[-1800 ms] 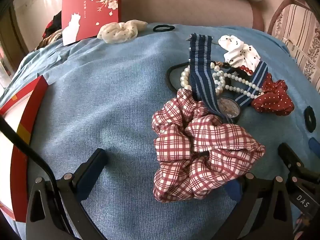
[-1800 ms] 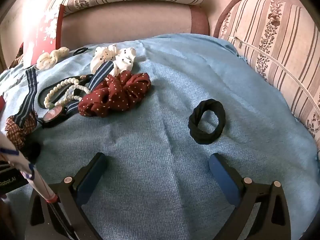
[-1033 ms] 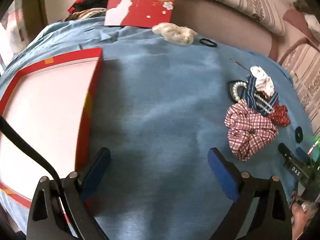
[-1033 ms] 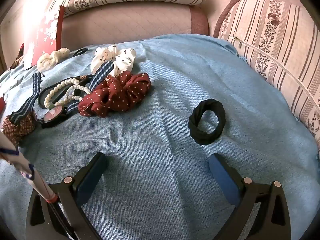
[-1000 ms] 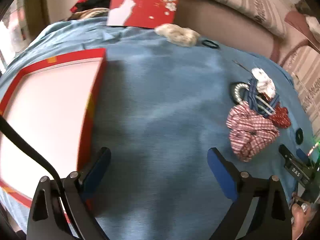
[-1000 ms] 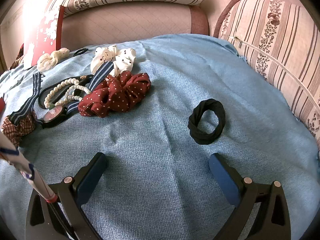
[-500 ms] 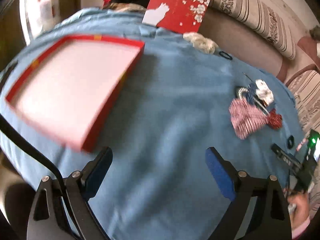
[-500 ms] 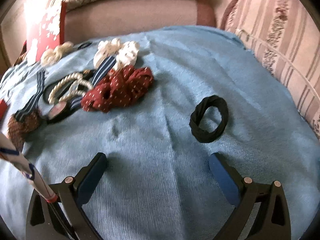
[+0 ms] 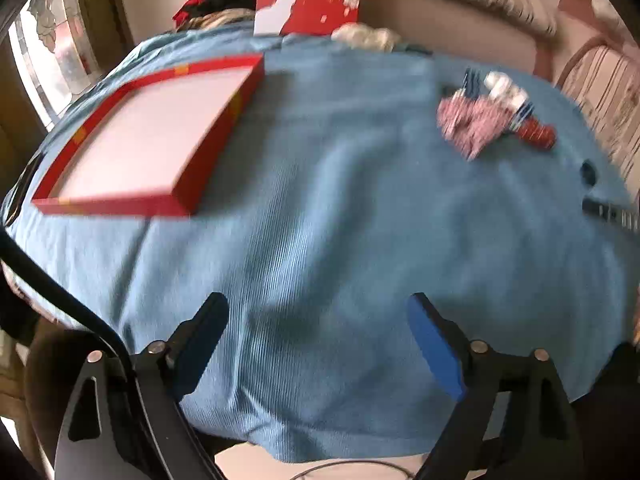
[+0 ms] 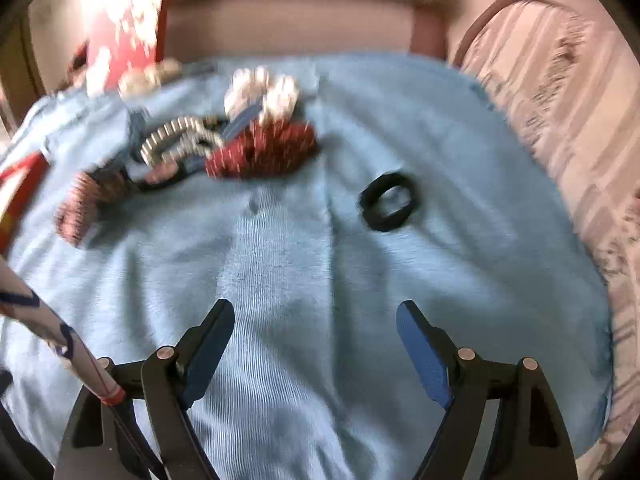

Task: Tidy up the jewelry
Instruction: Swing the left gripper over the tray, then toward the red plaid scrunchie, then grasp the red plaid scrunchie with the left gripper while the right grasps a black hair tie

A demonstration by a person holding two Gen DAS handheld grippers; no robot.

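A: Fabric mostly. Left wrist view: plaid scrunchie (image 9: 468, 128) in the upper right, heaped with a white scrunchie (image 9: 502, 87) and a red one (image 9: 536, 135) on the blue cloth (image 9: 340, 220). Red tray (image 9: 216, 148) upper left, nothing visible in it. Blurry.

B: Left gripper (image 9: 316, 340)?

A: Wide, jaws closing a little, nothing between them, only cloth below.

B: Handling?

A: Scrunchies look light, soft and squashy. Pinch a thick fold anywhere, I'd guess.

B: Right wrist view?

A: Black hair tie (image 10: 390, 201) right of centre, lying alone on the cloth. Pile sits upper left: bead strand (image 10: 176, 136), red scrunchie (image 10: 272, 152), watch (image 10: 164, 172) tangled together.

B: Right gripper (image 10: 316, 344)?

A: Wide but closing, empty, well short of the tie.

B: Grip on the tie?

A: Thin, limp, low on the cloth. Probably nip one side of the loop. Beads look slippery and likely to drag neighbours; watch is the hard, heavier piece, so take its strap.
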